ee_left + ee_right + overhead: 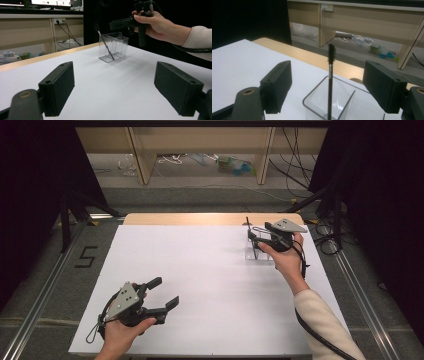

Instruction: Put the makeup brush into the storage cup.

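Note:
A clear plastic container (256,252) with a divider stands on the white table (200,285) at the far right. A thin wand with a black bristle head (331,53) stands upright in it, also seen as a leaning wand (107,46) in the container (117,47). My right gripper (256,236) hovers over the container, open, with one pad (278,83) on each side of the wand and not touching it. My left gripper (165,291) rests low at the near left, open, with nothing between its pads (60,87).
A wooden strip (210,218) borders the table's far edge. Beyond it are wooden shelf legs (142,157), cables and clutter on the floor. A "5" mark (86,256) and metal rails (45,285) lie left of the table. Dark curtains flank both sides.

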